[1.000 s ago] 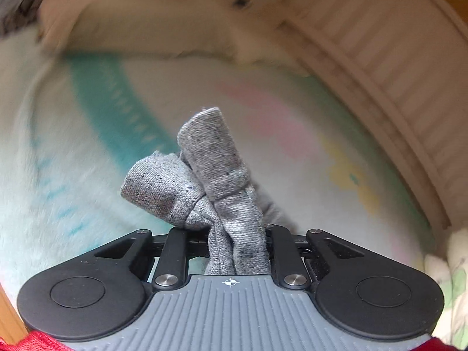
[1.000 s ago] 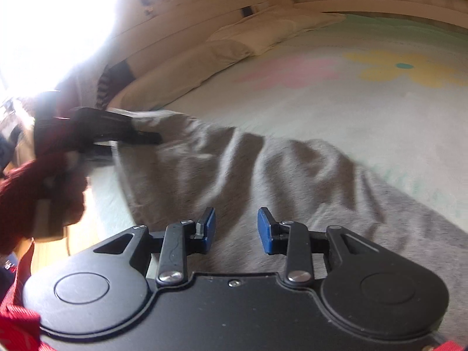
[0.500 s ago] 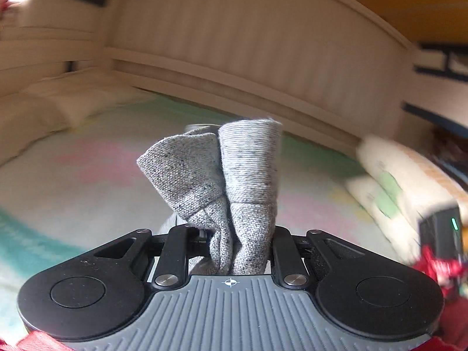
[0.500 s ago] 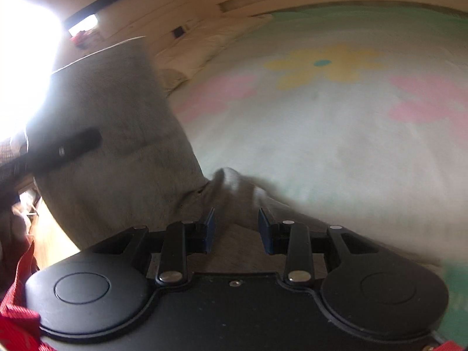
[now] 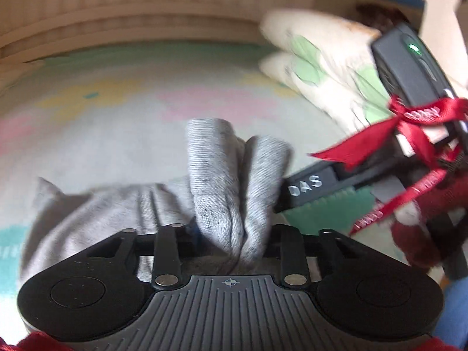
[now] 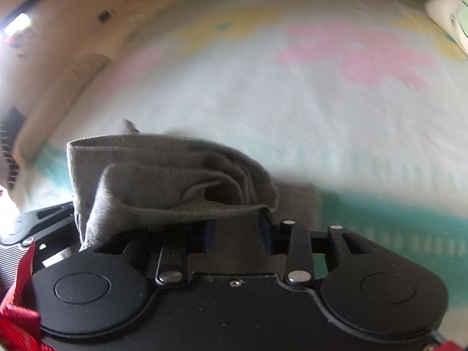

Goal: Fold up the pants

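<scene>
Here, in the left view, a bunch of the gray pants (image 5: 234, 181) is pinched by the left gripper (image 5: 234, 242) above the blanket (image 5: 117, 134).

In the right view, the right gripper (image 6: 237, 231) is spread apart and empty, with the pants just in front. A fold is likely being carried over; next, the cloth should be laid down flat.

Grey knit pants (image 5: 234, 181) – bunched, end pinched upright between left fingers (image 5: 168, 245) – rest draped on pastel blanket.

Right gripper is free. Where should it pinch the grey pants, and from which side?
Probably the raised doubled fold edge of the grey pants just ahead of the right gripper, approached straight forward, low over the bedspread. That edge stands proud while the rest lies flat. The left gripper already clamps a bunched end beside it.
</scene>
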The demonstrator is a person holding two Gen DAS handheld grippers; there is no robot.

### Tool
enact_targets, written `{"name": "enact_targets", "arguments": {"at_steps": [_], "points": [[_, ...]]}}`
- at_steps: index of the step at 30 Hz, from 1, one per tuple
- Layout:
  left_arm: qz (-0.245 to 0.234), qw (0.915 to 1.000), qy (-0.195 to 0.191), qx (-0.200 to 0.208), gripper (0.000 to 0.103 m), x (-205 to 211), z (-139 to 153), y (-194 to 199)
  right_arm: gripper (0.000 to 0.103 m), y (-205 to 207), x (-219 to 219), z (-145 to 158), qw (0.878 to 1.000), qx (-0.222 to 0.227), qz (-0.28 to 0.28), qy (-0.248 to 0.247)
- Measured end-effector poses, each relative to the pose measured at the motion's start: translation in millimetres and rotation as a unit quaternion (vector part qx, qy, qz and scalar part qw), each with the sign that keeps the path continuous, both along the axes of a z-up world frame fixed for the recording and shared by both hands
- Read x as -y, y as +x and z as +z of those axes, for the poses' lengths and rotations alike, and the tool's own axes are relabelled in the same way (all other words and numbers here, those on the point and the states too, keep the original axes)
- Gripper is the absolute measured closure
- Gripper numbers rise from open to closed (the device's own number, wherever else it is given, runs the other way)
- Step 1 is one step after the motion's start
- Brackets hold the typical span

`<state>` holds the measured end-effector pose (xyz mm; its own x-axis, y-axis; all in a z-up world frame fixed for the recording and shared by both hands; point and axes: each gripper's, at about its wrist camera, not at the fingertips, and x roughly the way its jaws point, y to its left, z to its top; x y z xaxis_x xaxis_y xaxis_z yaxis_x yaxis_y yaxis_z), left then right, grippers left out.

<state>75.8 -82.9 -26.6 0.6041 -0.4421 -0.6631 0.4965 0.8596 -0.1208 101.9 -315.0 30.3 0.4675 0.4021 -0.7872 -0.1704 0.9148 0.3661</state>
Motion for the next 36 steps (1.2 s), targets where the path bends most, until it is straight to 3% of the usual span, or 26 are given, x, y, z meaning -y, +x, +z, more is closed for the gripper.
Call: {"name": "enact_targets", "arguments": {"at_steps": [2,8,14,17,19,24,26,28,30,33,36], "points": [[-0.023,0.9995,-0.016,-0.011,0.055,4.1,0.0,-2.1,0.058,-2.8,3.5,-8.5,1.000,-0.013,-0.001,-0.009],[-0.093,0.9941,-0.056,0.011,0.051,1.3,21.5,-14.6,0.058,-0.9,22.8,-13.4,0.999,-0.034,-0.036,-0.010],[-0.028,0.9885,-0.135,0.062,0.049,-57.2,54.1,5.7,0.054,-0.1,38.6,6.9,0.996,0.020,-0.083,-0.038],[0.029,0.9919,-0.121,0.026,0.047,-78.3,47.1,25.4,0.054,-2.9,55.0,11.3,0.994,0.034,-0.099,-0.021],[0.040,0.9935,-0.105,-0.019,0.047,-83.8,29.3,36.7,0.053,-5.2,58.3,12.9,0.994,0.040,-0.103,0.010],[-0.027,0.9899,-0.051,-0.129,0.047,-58.4,-25.4,35.5,0.042,-12.3,58.2,10.3,0.991,0.041,-0.090,0.092],[-0.059,0.9888,-0.020,-0.136,0.044,-39.0,-41.6,30.7,0.039,-12.2,56.9,5.7,0.989,0.027,-0.081,0.121],[-0.068,0.9916,-0.003,-0.110,0.042,-28.9,-42.2,25.3,0.034,-10.3,52.8,-2.9,0.986,0.006,-0.079,0.144],[-0.063,0.9912,-0.014,-0.116,0.042,-27.0,-35.9,31.5,0.032,-7.2,48.1,-12.4,0.986,-0.019,-0.075,0.149],[-0.021,0.9891,-0.068,-0.129,0.042,-53.8,-23.1,39.1,0.032,-4.8,45.3,-24.4,0.986,-0.042,-0.073,0.144],[0.032,0.9885,-0.101,-0.108,0.042,-73.4,-9.9,49.7,0.031,-5.7,46.2,-34.4,0.981,-0.064,-0.067,0.169]]}}
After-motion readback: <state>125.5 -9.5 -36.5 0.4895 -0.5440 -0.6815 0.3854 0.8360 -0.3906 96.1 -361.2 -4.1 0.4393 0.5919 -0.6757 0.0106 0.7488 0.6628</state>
